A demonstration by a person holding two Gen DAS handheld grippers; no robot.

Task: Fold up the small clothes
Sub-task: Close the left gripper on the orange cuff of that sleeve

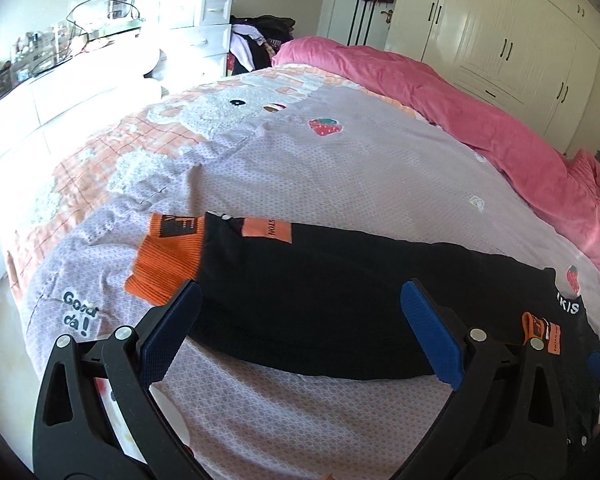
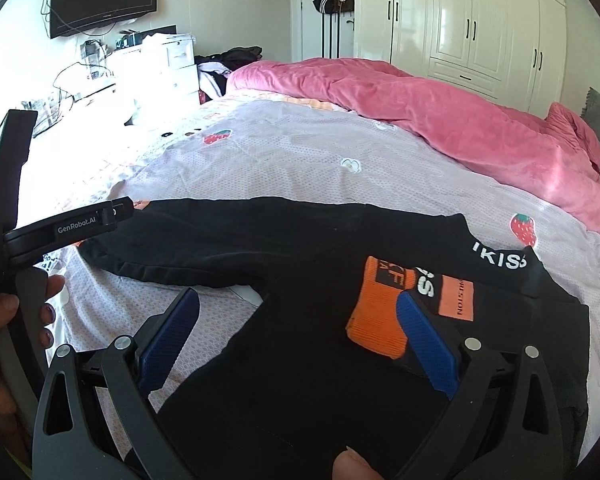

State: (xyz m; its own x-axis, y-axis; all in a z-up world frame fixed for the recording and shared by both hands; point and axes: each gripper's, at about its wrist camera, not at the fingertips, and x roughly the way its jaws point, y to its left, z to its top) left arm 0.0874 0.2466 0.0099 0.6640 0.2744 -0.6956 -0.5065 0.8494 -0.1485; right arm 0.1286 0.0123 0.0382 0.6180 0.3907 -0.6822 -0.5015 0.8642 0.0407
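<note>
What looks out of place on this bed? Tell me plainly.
Nothing looks damaged or spilled. The black top is only half folded: one orange cuff lies across its body, the other is stretched out to the side. The pink duvet is bunched along the far edge.

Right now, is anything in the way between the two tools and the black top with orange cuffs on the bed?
Nothing visible is. The left tool and the right tool are both open right over the black top, which lies spread on the bedsheet. The pink blanket is bunched at the far side, away from it.
</note>
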